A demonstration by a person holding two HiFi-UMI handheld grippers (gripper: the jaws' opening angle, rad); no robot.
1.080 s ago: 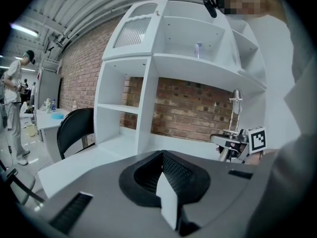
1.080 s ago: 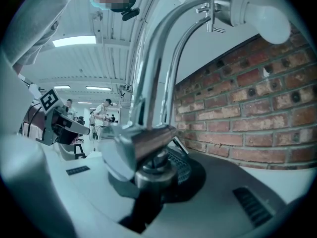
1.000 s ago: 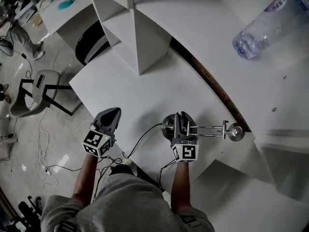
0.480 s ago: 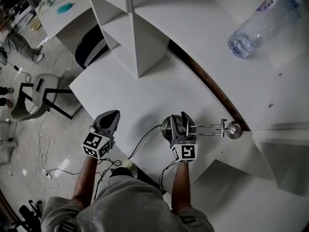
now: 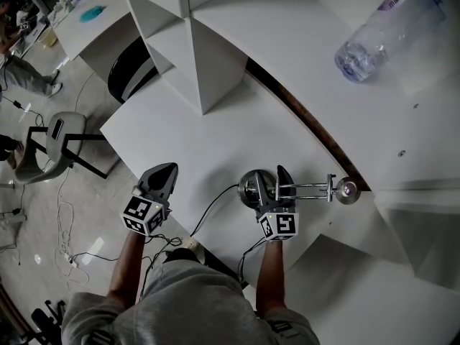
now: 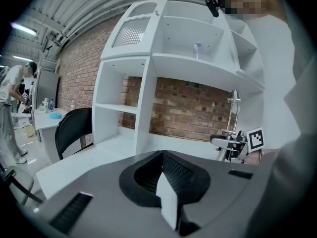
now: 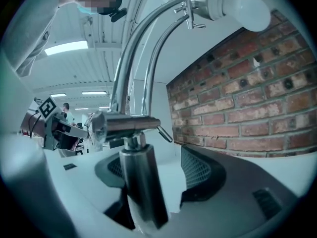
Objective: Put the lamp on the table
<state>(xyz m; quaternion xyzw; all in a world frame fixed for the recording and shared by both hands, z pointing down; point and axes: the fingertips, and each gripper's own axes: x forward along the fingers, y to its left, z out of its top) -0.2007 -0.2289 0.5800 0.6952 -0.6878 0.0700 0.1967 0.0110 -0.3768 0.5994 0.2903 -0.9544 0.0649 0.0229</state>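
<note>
A chrome desk lamp [image 5: 251,187] stands upright on the white table [image 5: 187,135], its jointed arm and head [image 5: 347,190] reaching right. My right gripper [image 5: 275,180] is around the lamp's stem [image 7: 141,192] just above the base. Its jaws are opening, and the right pad [image 7: 198,170] stands clear of the stem. In the right gripper view the white bulb [image 7: 245,6] shows high overhead. My left gripper [image 5: 164,172] hovers over the table's near left edge, shut and holding nothing. In the left gripper view [image 6: 166,197] the lamp [image 6: 233,128] is at the right.
A white shelf unit [image 5: 208,49] rises from the back of the table against a brick wall [image 6: 193,108]. A clear plastic bottle [image 5: 374,38] lies on a high shelf. The lamp's black cable [image 5: 215,205] runs off the near edge. A black chair [image 5: 129,67] stands left of the table.
The right gripper's jaws have spread apart and let go of the lamp's stem. The lamp stays standing where it was. The left gripper has not moved.
</note>
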